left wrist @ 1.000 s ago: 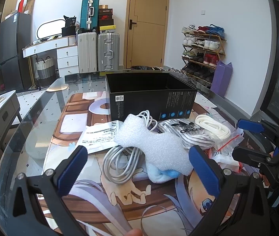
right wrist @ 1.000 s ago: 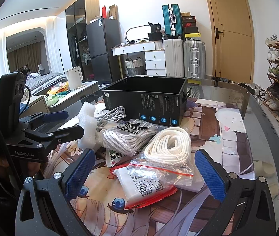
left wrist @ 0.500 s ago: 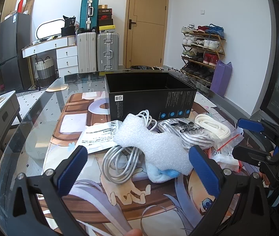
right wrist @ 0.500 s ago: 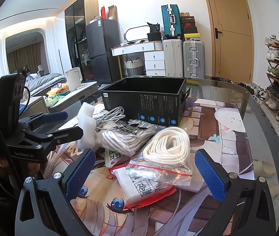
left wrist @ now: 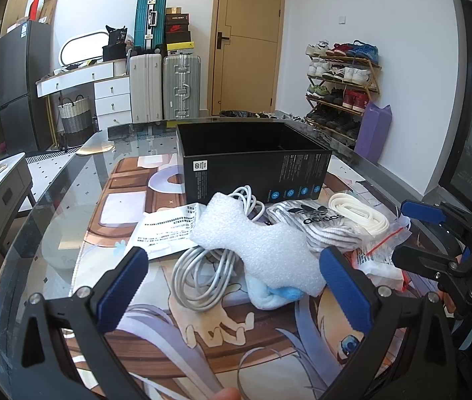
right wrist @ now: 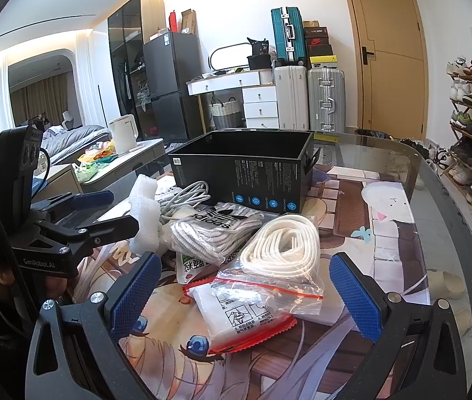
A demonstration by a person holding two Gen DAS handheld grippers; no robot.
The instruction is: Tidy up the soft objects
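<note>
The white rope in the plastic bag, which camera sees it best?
The right wrist camera: the white rope lies close and central, its whole coil showing. The left wrist camera shows it small, far right, behind the striped socks.

Bright, sharp daylight; strong fisheye warping and dark corners.

A black open cardboard box [left wrist: 255,163] with small blue round icons stands behind a white bubbly foam piece [left wrist: 262,246], a pale grey coiled cable [left wrist: 199,276], a grey-and-white striped sock bundle [right wrist: 216,233] with black lettering, and cream-white coiled laces [right wrist: 282,246] — all on a brown, lilac-streaked cartoon-print mat [left wrist: 222,336].
</note>
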